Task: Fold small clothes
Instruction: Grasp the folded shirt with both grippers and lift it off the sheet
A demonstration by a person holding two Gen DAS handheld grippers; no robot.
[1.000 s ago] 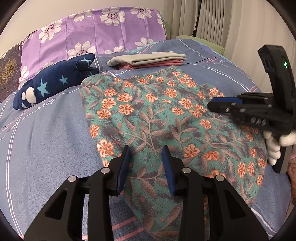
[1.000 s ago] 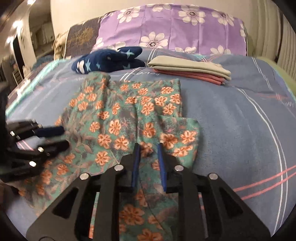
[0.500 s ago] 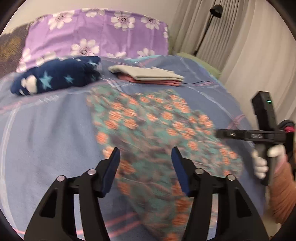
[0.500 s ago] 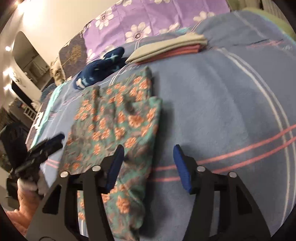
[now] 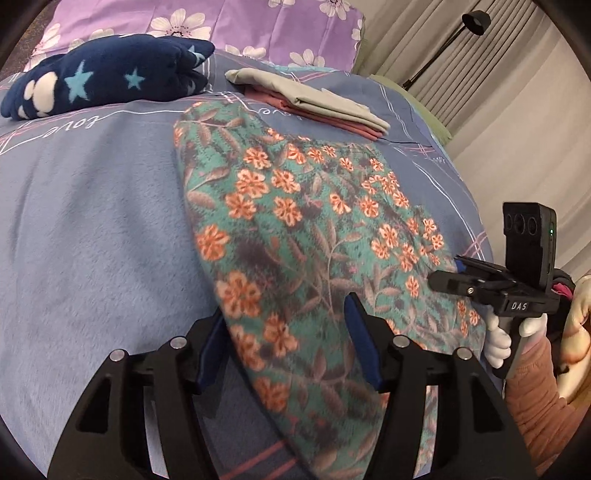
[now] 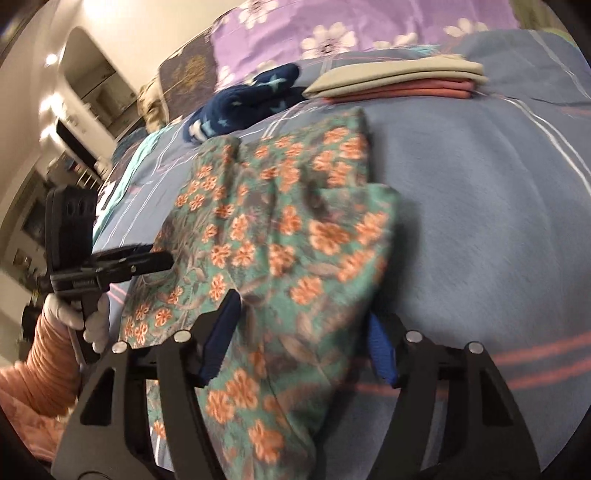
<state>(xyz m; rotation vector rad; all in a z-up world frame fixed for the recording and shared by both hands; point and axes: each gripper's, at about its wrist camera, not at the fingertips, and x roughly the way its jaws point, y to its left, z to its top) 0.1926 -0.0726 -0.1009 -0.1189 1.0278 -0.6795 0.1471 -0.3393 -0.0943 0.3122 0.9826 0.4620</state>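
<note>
Flowered trousers point(image 5: 317, 236) in green with orange blossoms lie spread on the blue blanket point(image 5: 92, 229), their near end running under both tools. In the left wrist view the left gripper point(image 5: 286, 343) stands released, its blue pads point(image 5: 364, 347) apart on either side of the cloth without pressing it. In the right wrist view the right gripper point(image 6: 299, 336) straddles the same trousers point(image 6: 280, 236), and its jaws are opening, the fabric between them but not pinched. Beyond the far end of the trousers sits a folded stack point(image 5: 314, 99) of grey and pink clothes. To the far left lies a navy star-print garment point(image 5: 107, 77), bundled near the purple flowered pillow point(image 5: 229, 22).
</note>
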